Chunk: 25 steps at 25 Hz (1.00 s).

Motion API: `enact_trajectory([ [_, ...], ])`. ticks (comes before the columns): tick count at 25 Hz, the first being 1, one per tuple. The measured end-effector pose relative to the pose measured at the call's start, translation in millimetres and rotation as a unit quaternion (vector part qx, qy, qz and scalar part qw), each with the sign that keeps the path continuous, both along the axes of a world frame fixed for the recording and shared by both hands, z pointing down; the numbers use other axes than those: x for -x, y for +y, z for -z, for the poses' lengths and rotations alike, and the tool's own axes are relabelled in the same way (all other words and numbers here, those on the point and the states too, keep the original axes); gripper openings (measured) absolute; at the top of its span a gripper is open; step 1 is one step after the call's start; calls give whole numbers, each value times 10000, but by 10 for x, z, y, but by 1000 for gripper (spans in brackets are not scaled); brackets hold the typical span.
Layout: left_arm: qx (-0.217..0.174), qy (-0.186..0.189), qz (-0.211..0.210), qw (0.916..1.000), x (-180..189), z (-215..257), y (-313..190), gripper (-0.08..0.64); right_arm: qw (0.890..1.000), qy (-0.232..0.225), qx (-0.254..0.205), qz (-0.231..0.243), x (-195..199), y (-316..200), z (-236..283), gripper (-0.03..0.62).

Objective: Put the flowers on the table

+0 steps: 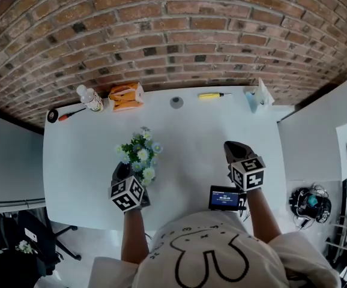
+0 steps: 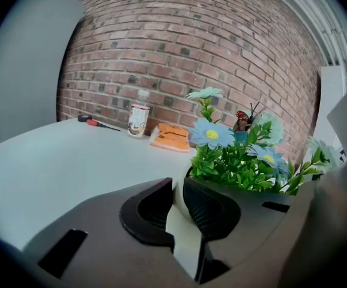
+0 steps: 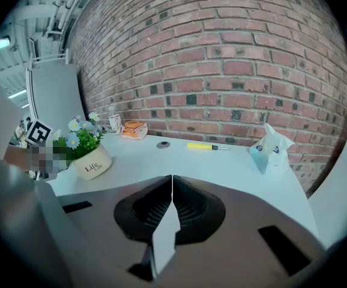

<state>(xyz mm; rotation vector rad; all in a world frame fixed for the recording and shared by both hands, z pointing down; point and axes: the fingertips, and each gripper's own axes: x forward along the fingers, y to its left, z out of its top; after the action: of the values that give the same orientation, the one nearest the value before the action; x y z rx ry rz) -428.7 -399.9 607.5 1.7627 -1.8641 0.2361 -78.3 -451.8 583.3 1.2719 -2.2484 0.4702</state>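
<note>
Flowers [image 1: 138, 153] in a cream pot [image 3: 92, 165] stand on the white counter [image 1: 71, 161], at 12 o'clock of the left claw [image 2: 178, 188], which is clenched on the pot's rim. The right claw [image 3: 171, 185], pressed together and empty, sits at their 3 o'clock, well apart. A brick wall [image 1: 173, 29] lines the counter's 12 o'clock edge.

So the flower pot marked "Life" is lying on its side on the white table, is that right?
Not quite. The flower pot stands upright on the white table, not on its side. It does carry the word "Life". The right gripper view shows this.
</note>
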Motion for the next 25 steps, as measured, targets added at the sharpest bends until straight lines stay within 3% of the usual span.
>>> enact_trajectory([
  [25,-63,25,-2,10000,5,48,25,130,9996,-172,9,-232,-71,69,70,18],
])
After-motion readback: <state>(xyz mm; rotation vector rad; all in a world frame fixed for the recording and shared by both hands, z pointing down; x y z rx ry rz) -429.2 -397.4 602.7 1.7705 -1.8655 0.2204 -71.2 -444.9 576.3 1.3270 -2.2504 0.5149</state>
